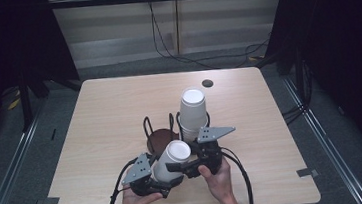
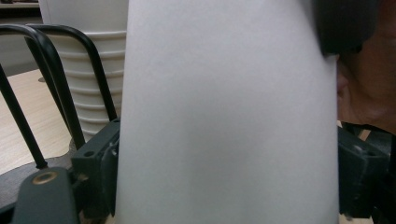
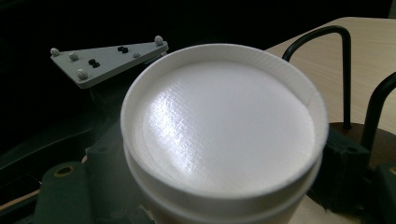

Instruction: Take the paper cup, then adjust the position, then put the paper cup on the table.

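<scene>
On the pale wooden worktop (image 1: 120, 113), a white paper cup (image 1: 171, 160) is held bottom-up and tilted toward 1 o'clock, near the front edge, between both grippers. The left gripper (image 1: 162, 180), at about 7 o'clock of the cup, is clamped on the cup's wider lower wall; in the left gripper view the cup's white side (image 2: 224, 121) spans from one dark jaw block to the other, and the jaw tips themselves are hidden behind it. The right gripper (image 1: 179, 166) sits at 4 o'clock of the cup with its jaws on either side of the cup near the upturned base; in the right gripper view the recessed base (image 3: 224, 126) covers most of the jaws, so a firm clamp cannot be told.

Just behind the cup, at 12 o'clock, stands a dark round holder with black wire loops (image 1: 158, 134). A stack of white cups (image 1: 192, 113), also upside down, rests in its right side. The stack's bottom is cut off by the right gripper's grey plate. The person's hands (image 1: 219, 178) enter from the front edge, the forearms cropped.
</scene>
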Demonstrator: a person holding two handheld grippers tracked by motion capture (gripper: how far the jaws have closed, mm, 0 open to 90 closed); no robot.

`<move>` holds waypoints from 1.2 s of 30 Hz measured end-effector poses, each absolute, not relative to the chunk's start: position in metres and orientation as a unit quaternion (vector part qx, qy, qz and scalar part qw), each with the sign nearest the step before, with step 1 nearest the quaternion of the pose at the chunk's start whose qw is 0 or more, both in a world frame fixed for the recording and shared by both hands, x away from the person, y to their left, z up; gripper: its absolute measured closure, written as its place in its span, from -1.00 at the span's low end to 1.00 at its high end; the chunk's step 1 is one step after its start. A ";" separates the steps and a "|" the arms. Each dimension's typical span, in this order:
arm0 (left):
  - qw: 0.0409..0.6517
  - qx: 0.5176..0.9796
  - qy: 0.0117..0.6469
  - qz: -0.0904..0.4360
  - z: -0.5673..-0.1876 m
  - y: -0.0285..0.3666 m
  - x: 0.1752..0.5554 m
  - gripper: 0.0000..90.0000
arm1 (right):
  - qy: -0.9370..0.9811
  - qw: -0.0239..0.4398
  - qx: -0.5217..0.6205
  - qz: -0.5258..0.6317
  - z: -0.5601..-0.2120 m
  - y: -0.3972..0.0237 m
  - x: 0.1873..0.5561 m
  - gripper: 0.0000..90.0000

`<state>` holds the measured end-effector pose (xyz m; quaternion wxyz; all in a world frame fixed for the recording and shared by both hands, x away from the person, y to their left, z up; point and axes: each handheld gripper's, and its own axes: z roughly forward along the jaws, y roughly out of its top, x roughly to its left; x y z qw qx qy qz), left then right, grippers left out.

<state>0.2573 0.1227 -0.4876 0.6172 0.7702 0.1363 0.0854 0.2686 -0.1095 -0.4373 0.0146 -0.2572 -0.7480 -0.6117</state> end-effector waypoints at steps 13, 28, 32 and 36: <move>0.584 0.793 0.161 0.060 -0.487 0.132 0.264 -0.62 | -0.746 -0.002 -0.268 -0.610 -0.443 -0.120 0.264 -0.69; 0.517 0.844 0.132 0.059 -0.472 0.135 0.269 -0.62 | -0.782 -0.028 -0.254 -0.568 -0.445 -0.143 0.257 -0.68; 0.499 0.854 0.130 0.061 -0.471 0.136 0.271 -0.62 | -0.792 -0.029 -0.252 -0.555 -0.447 -0.148 0.255 -0.67; 0.483 0.865 0.124 0.051 -0.468 0.133 0.275 -0.61 | -0.800 -0.031 -0.248 -0.545 -0.448 -0.150 0.255 -0.67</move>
